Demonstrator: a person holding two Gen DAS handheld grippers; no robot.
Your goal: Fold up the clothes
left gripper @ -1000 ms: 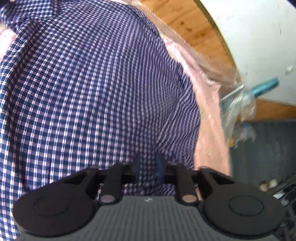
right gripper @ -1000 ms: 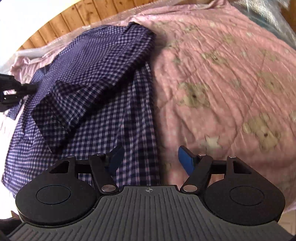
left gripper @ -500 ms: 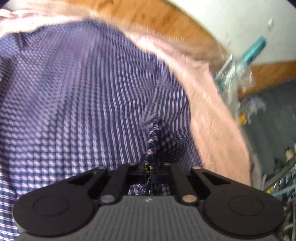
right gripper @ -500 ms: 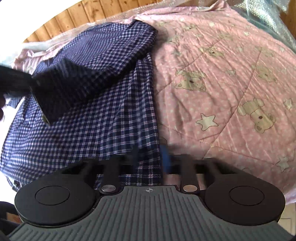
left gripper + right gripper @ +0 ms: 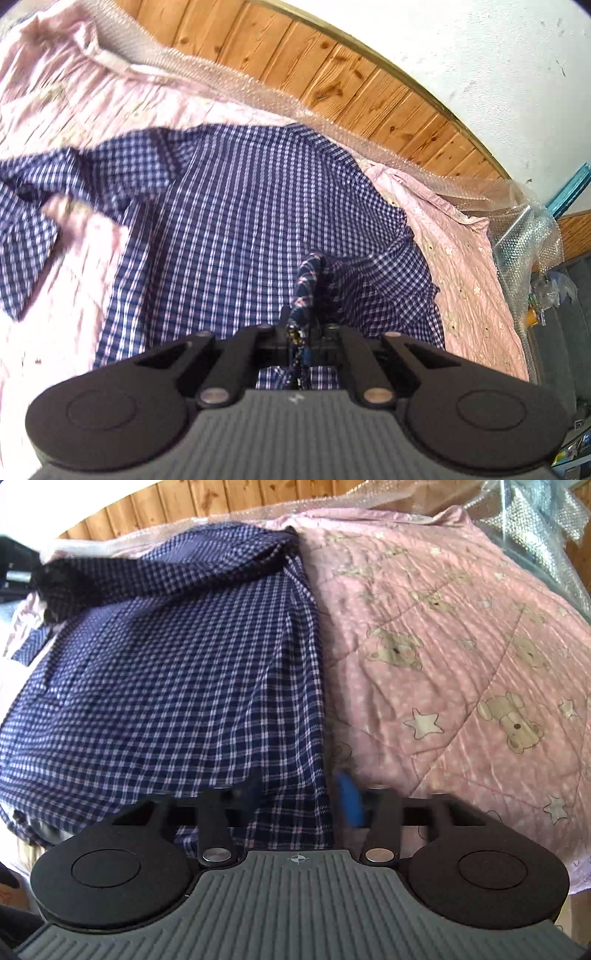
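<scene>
Left gripper (image 5: 301, 328), seen from its own wrist camera, has its fingers pressed together on a bunched ridge of the checked shirt (image 5: 236, 221), which rises as a thin peak of cloth between them. The pinch looks meant to lift that edge clear so it can be carried over the body of the garment. This gripper sits above the shirt, looking along it toward the wooden wall panelling (image 5: 332, 70). The shirt's back lies spread on the pink quilt (image 5: 476, 280), with one sleeve (image 5: 26, 229) trailing off to the side over the bedding.

From the right wrist camera, the right gripper (image 5: 301, 794) is low at the shirt's near hem, its fingers apart and straddling the cloth edge where it meets the quilt; the blue pad (image 5: 349, 799) lies on the quilt side. It holds nothing that I can see, and seems posed to take the hem. Far up the shirt, a lifted dark fold (image 5: 62, 587) marks where the other gripper holds it.
</scene>
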